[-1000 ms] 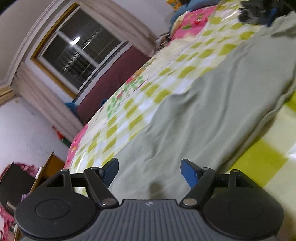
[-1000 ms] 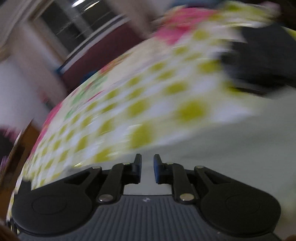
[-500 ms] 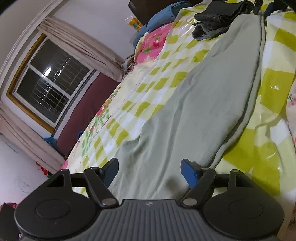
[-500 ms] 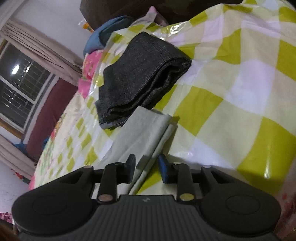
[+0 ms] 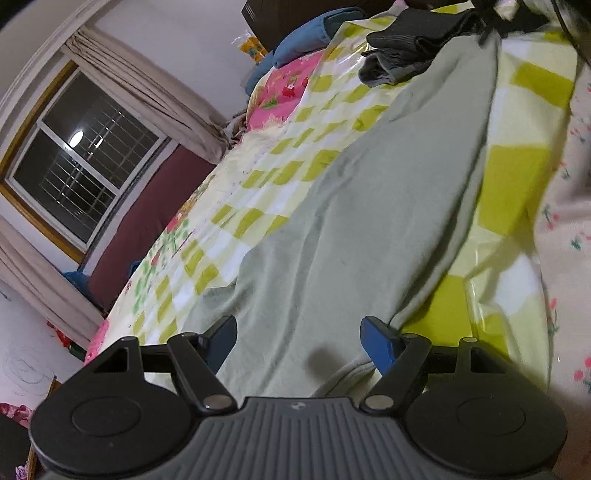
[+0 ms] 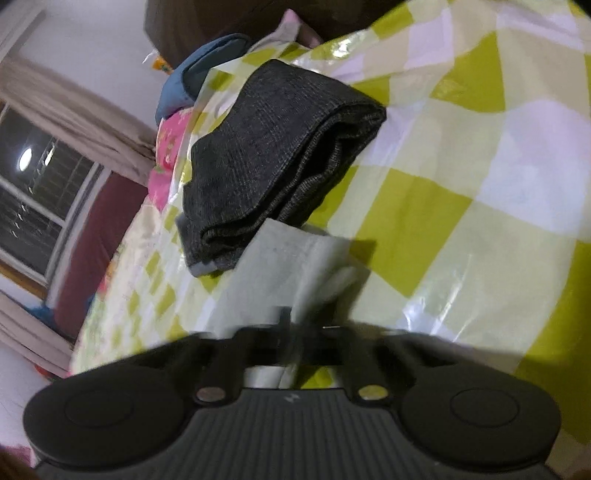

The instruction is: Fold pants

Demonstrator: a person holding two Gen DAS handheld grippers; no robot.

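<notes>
Pale grey-green pants (image 5: 369, 206) lie stretched out on the bed, running from the near waist end to the far leg end. My left gripper (image 5: 297, 332) hovers open at the near end, its blue fingertips (image 5: 375, 338) standing apart on either side of the cloth. In the right wrist view the leg cuff (image 6: 291, 258) rises off the sheet into my right gripper (image 6: 291, 326), whose blurred fingers are shut on that cuff. The cloth under the gripper bodies is hidden.
A yellow-and-white checked plastic sheet (image 6: 461, 206) covers the bed. A folded dark grey garment (image 6: 280, 147) lies just beyond the cuff and shows as well in the left wrist view (image 5: 413, 33). A blue pillow (image 5: 314, 40) lies at the head; floral cloth (image 5: 569, 229) is at right.
The right gripper's fingers, apart around the cuff half a second ago, have closed on it. The left view swung along the pants a second ago, then settled; its jaws stayed open.
</notes>
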